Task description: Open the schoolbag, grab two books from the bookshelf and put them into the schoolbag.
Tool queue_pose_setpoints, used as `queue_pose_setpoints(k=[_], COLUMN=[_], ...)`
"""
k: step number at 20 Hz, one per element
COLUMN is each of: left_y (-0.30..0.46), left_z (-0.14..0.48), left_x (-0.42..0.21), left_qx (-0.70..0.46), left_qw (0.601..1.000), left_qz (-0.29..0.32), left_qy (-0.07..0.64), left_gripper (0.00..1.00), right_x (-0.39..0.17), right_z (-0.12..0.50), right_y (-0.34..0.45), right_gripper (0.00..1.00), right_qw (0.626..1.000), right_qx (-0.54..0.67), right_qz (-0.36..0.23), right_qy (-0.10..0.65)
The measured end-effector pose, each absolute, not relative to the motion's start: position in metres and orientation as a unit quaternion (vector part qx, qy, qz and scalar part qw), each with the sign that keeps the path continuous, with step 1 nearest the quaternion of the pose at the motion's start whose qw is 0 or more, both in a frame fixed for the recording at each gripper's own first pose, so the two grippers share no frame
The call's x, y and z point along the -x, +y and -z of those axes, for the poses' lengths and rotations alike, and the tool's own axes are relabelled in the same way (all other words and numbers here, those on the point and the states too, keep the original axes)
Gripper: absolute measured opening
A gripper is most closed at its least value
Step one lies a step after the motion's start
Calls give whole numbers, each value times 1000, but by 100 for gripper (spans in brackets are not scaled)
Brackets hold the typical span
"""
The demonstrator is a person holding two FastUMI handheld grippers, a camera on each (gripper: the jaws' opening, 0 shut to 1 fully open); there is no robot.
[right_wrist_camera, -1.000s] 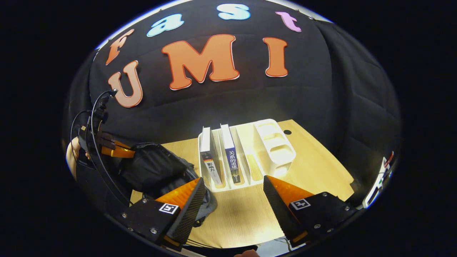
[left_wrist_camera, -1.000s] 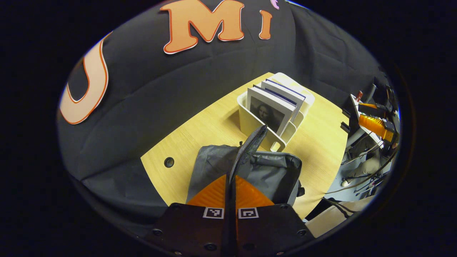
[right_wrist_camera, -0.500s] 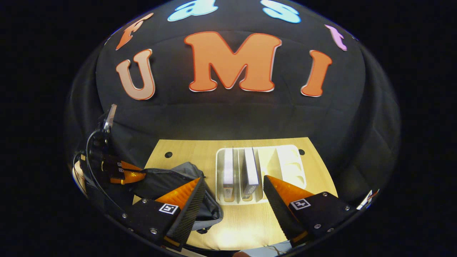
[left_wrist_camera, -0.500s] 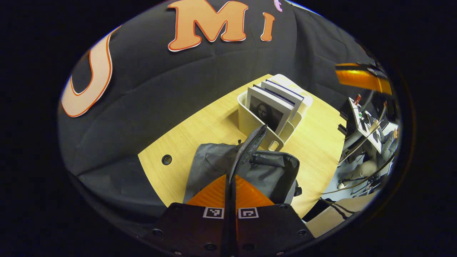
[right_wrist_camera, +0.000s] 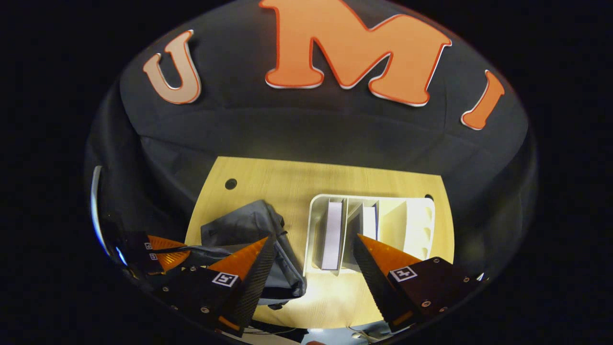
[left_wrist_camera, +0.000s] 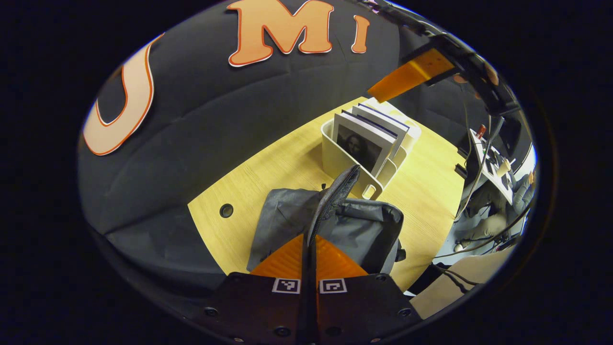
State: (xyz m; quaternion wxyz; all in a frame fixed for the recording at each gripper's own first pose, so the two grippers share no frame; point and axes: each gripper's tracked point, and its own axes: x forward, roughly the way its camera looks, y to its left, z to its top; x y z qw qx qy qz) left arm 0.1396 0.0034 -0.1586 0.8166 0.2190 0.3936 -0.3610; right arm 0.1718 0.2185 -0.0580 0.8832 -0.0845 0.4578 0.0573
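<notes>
On the surface (right_wrist_camera: 287, 177), the grey schoolbag (left_wrist_camera: 354, 230) lies at lower centre with its flap pinched up by the left tool (left_wrist_camera: 309, 249). The bookshelf (right_wrist_camera: 316, 225) holds two books (right_wrist_camera: 333, 235) at right of centre. The right tool (right_wrist_camera: 311, 258) hangs wide above them; next it should descend on one book.

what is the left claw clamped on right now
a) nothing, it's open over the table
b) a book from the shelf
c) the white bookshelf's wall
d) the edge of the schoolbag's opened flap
d: in the left gripper view the left claw is shut on the flap edge of the grey schoolbag, holding it up, while both books stand in the bookshelf.
</notes>
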Motion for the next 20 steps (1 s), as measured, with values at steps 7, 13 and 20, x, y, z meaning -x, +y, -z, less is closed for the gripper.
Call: queue_pose_setpoints(k=[7, 13, 20], left_y=[4, 6, 3], left_z=[164, 166, 166], left_x=[-142, -141, -139], left_qx=[-209, -203, -206], left_qw=[820, 820, 816], left_qz=[352, 344, 343], left_qy=[401, 409, 417], left_gripper=[0, 0, 0], right_x=[-210, -226, -222], right_z=[129, 174, 216], right_y=[204, 189, 177], right_gripper=[99, 99, 71], right_qw=[846, 830, 816], right_qx=[106, 103, 78], right_qz=[-29, -11, 17], right_qy=[522, 548, 573])
